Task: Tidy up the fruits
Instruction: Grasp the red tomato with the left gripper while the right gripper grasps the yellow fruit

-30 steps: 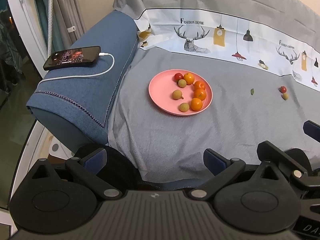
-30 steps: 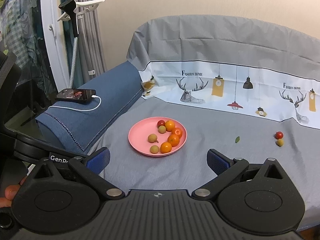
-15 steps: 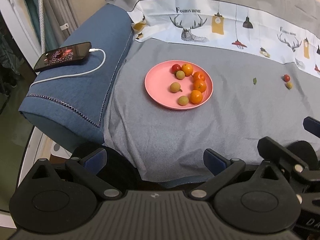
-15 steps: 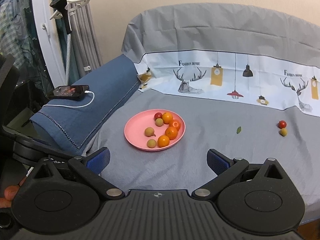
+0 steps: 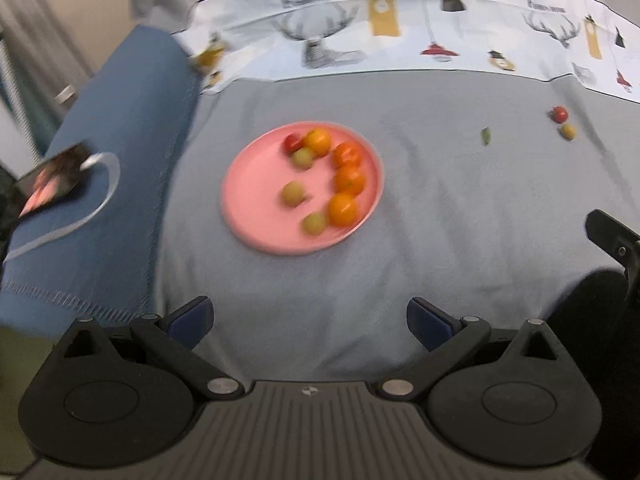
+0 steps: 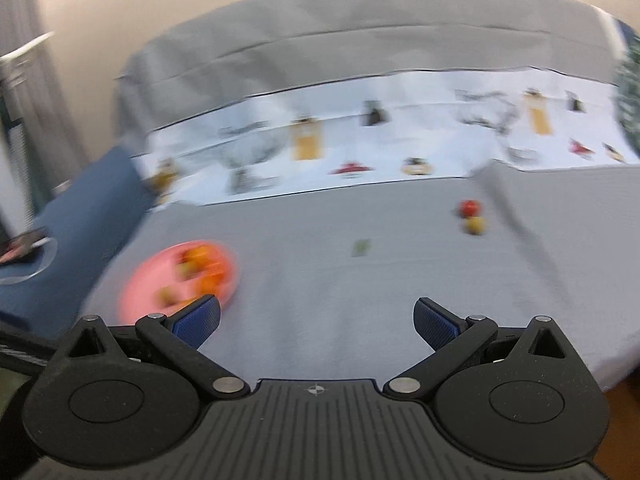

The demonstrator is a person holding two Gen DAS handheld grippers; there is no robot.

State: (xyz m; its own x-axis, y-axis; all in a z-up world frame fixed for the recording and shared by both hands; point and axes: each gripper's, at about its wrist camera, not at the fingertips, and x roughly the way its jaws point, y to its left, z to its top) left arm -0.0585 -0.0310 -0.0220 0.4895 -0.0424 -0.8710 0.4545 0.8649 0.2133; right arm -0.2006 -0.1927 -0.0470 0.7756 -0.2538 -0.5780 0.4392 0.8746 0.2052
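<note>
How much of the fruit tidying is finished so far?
Mostly done: eight fruits sit on the pink plate. Nothing is in hand; the left gripper and right gripper are open and empty. Left: a red fruit and a yellow fruit on the grey cloth.

Motion blur is smearing the whole right wrist view: the pink plate (image 6: 140, 284) is showing as a soft streak, its fruits (image 6: 204, 268) running together so they cannot be counted, and the left fingertip pad (image 6: 198, 322) is covering its near rim. The printed band (image 6: 360, 152) is reading as vague shapes. In the left wrist view, the phone (image 5: 48, 182) is blurring at the left edge, and the other gripper (image 5: 614, 236) is getting cut off by the right edge, its jaws out of sight
</note>
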